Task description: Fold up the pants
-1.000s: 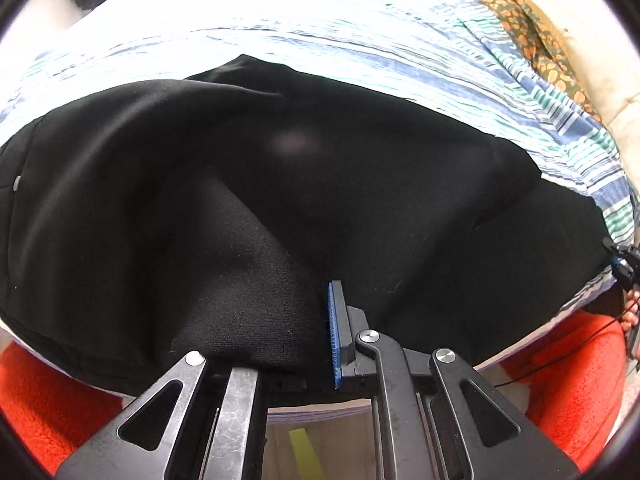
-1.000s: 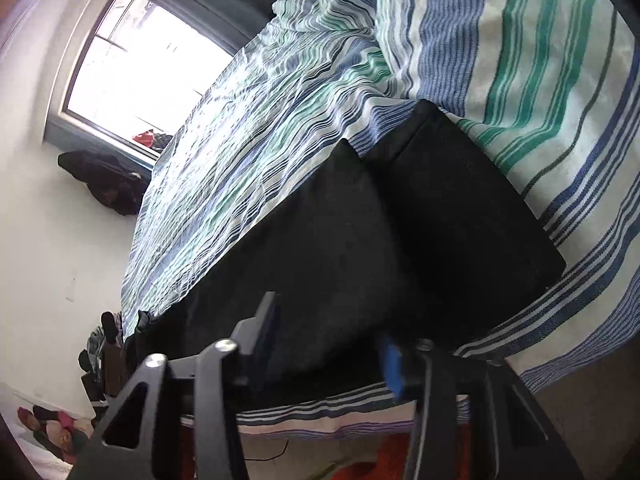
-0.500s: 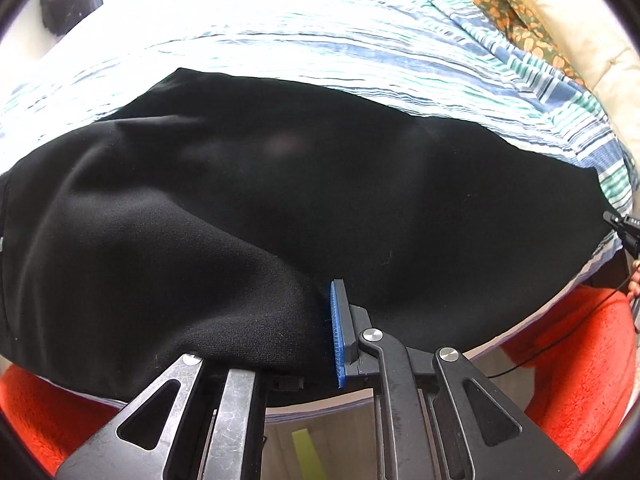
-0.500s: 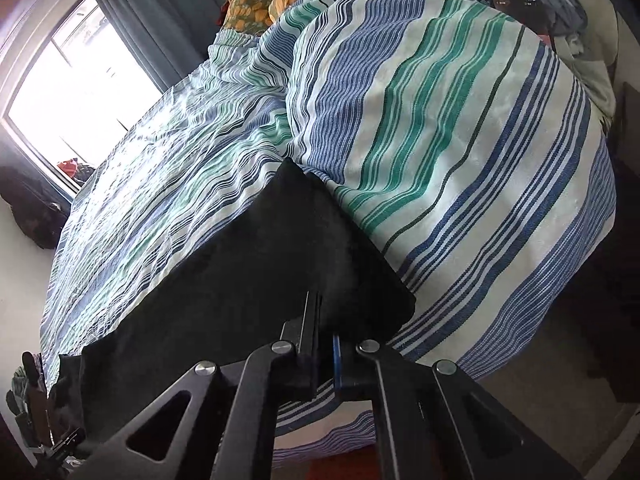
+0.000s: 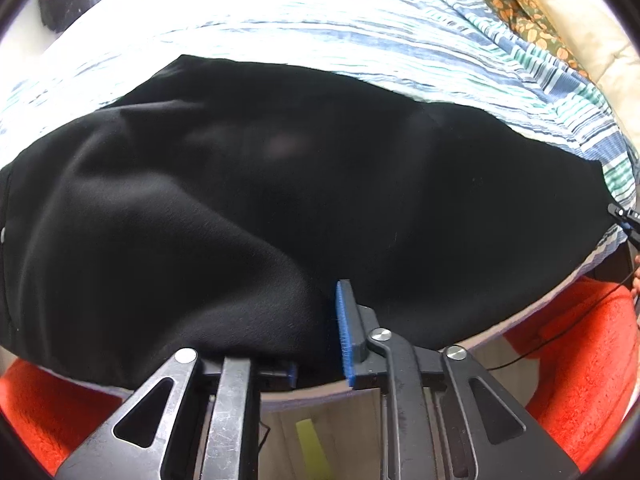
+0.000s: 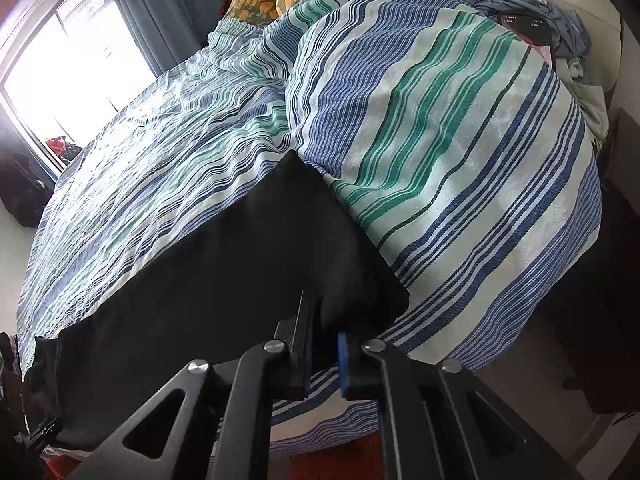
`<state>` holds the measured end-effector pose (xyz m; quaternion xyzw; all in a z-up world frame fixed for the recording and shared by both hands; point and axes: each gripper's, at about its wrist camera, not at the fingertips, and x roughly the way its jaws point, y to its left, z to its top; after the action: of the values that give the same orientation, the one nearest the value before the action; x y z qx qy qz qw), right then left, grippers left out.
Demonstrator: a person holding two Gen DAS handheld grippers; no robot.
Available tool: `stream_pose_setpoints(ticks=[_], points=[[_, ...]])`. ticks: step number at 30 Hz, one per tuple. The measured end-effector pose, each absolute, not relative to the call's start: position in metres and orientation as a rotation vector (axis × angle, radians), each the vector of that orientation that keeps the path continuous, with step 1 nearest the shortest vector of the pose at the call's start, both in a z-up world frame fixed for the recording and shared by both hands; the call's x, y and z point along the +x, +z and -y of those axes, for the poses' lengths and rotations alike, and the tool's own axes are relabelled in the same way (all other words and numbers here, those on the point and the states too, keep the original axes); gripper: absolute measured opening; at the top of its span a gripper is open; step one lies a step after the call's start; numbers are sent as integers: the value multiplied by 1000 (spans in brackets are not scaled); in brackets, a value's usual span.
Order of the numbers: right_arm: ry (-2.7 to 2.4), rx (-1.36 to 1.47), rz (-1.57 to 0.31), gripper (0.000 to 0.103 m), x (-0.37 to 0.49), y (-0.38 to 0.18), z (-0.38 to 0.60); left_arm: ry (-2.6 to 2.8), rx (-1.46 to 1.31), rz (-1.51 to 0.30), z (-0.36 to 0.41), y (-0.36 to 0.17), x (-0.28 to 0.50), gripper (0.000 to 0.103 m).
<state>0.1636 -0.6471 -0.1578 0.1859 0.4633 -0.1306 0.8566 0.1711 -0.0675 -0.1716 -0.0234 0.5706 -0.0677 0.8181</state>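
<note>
Black knit pants (image 5: 248,208) lie flat along the near edge of the bed (image 5: 360,32), on the striped cover, stretched lengthwise between the two tools.

Left tool (image 5: 316,344): jaws apart, but a bunched fold of the pants' near hem sits between them, draped over the left finger and up against the blue pad (image 5: 343,332) on the right finger. Grasping fabric, but the hold looks loose. Can't confirm both pads bite.

Right tool (image 6: 323,344): clenched on the pants (image 6: 224,280) near their right-hand corner, jaws nearly together with cloth between. That corner lies just beside the pillow (image 6: 460,168) at the right end of the bed.

Step in hand, my read: garment spread and tensioned, next fold not yet started.

Risks:
- Left grip slips on lift. Cause: thick bunch, wide jaws, knit slides on the pad.
- Uneven pull skews the fold. Cause: one tool tight, the other loose.
- Near hem slides off the bed's near edge toward the orange rug (image 5: 576,376). Cause: hem already overhangs.
- Right corner catches the pillow.
</note>
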Motion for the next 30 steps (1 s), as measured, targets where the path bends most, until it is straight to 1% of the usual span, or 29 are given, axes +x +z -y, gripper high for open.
stream_pose_setpoints(ticks=[1,2,3,4,5,8,10,11,12,14,15,16,17,18,20,22,24,25,26,27,30], points=[[-278,390,-956,34,160,-155,647,-152,-57,-1226,64,-172,169,22],[-278,392,-933,42,156,-151,646,-158,-64,-1240,61,-173,166,22],[-292,387,-912,45,151,-147,646,-163,-71,-1256,59,-172,163,19],[-336,370,-894,54,146,-143,646,-171,-83,-1270,55,-172,160,18],[-382,356,-866,58,139,-138,646,-175,-91,-1281,53,-172,157,16],[-455,300,-774,58,126,-116,639,-186,-79,-1317,51,-167,146,16],[-387,229,-755,58,130,-106,623,-210,-41,-1355,52,-160,140,17],[-322,204,-764,58,135,-104,614,-227,-19,-1366,54,-156,135,21],[-228,201,-788,58,143,-106,606,-252,2,-1370,56,-151,130,30],[-84,183,-865,58,160,-117,588,-290,45,-1344,58,-134,122,42],[-54,157,-932,58,169,-129,580,-303,55,-1316,58,-124,120,47],[-45,140,-1002,58,178,-143,576,-316,52,-1285,56,-113,120,50],[-49,142,-1070,58,183,-157,575,-315,44,-1250,52,-102,122,57],[-51,155,-1130,58,189,-169,576,-297,30,-1213,47,-92,126,68],[-52,183,-1134,58,192,-171,580,-236,-10,-1146,23,-81,144,79],[-48,224,-1123,58,190,-171,584,-150,-32,-1095,7,-86,166,80],[-43,271,-1109,58,187,-171,590,-46,24,-1108,-1,-116,190,79],[-41,288,-1105,58,186,-171,592,12,85,-1160,-4,-136,198,76],[-39,297,-1103,58,186,-171,594,61,151,-1238,-9,-157,201,61],[-39,296,-1102,58,185,-172,595,96,208,-1309,-15,-174,198,58],[-43,258,-1108,59,184,-170,591,91,326,-1346,-19,-174,170,58]])
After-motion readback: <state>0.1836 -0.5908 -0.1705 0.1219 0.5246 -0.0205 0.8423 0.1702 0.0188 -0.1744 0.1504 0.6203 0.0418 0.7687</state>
